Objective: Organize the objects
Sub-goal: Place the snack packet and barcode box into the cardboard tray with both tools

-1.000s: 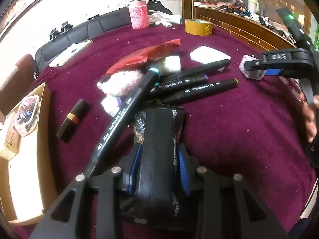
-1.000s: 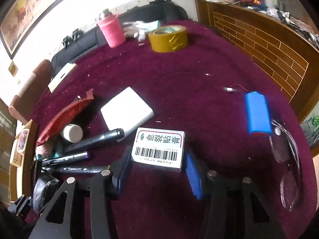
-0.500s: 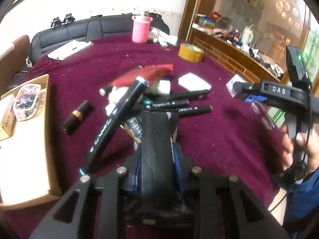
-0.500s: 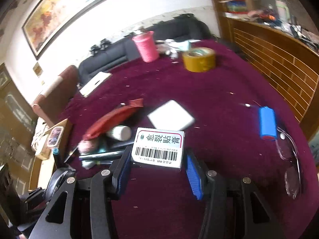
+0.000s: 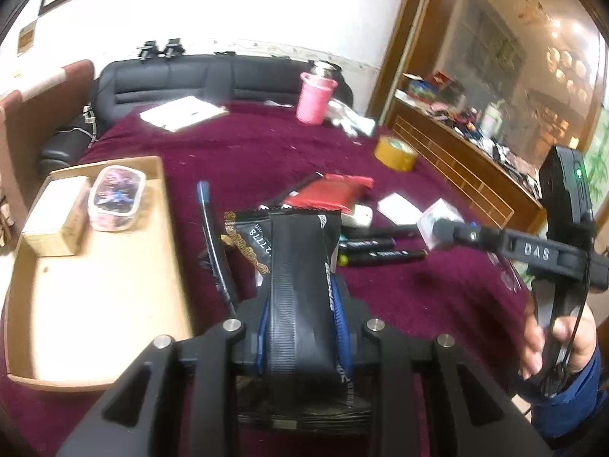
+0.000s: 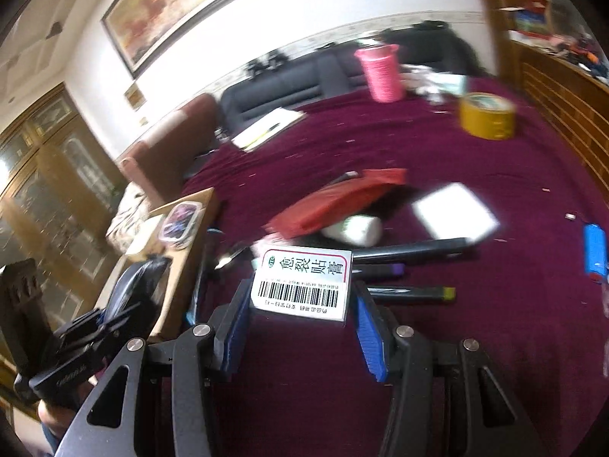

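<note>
Black packet [image 5: 300, 266] sits squeezed tight in my left gripper [image 5: 302, 327], up above the red cloth table [image 5: 437, 304]. My right gripper [image 6: 300, 323] pinches a small white box [image 6: 302, 282]. Markers [image 6: 411, 249] lie under it. I see a cardboard tray [image 5: 95, 285] at the left.

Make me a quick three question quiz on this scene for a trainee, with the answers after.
1. True or false: the left gripper is shut on a black packet.
2. What does the right gripper hold? A) tape roll B) white barcoded box C) pink cup
3. Fill in: the wooden tray lies on the ____ side of the left wrist view.

Key
1. True; its pads press on both sides of the packet.
2. B, the white box; the tape roll and the pink cup stand far back on the table.
3. Left.
</note>
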Tool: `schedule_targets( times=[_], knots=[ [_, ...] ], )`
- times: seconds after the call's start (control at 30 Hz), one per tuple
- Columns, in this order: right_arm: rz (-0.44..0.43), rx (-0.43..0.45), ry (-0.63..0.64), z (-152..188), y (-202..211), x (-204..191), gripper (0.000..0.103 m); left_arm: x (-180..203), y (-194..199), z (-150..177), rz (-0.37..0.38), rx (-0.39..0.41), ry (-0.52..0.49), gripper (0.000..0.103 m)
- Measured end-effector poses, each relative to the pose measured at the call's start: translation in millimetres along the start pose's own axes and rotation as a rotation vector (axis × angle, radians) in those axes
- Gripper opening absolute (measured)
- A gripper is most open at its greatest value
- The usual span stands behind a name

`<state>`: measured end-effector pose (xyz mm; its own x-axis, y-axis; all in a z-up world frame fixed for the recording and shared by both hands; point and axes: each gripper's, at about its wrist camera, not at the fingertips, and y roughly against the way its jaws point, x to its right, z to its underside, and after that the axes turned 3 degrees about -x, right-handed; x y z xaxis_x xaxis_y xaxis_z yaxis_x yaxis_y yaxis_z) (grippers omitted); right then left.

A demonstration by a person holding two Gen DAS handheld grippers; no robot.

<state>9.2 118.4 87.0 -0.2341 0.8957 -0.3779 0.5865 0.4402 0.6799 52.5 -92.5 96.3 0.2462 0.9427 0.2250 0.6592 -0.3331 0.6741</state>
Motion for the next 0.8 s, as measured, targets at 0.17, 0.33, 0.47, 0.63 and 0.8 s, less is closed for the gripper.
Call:
schedule_targets(
  times=[0.17, 0.33, 0.47, 0.63, 0.8],
  knots=[
    [-0.07, -0.055, 0.07, 1, -22, -43, 0.056, -31, 15, 3, -0.042, 0.029, 0.057, 0.027],
    [-0.117, -0.095, 0.152, 3, -45, -87, 0.056, -71, 33, 10, -0.088, 0.057, 0.129, 0.027],
    [-0.157, -0.124, 0.208, 5, -65, -120, 0.056, -101, 45, 16, -0.144, 0.076, 0.179, 0.027],
    [-0.183, -0.161, 0.271, 4, -92, -157, 0.056, -136, 50, 20, -0.194, 0.073, 0.237, 0.027],
    [-0.214, -0.228, 0.264, -3, -134, -181, 0.056, -166, 39, 23, -0.243, 0.022, 0.286, 0.027]
  ],
)
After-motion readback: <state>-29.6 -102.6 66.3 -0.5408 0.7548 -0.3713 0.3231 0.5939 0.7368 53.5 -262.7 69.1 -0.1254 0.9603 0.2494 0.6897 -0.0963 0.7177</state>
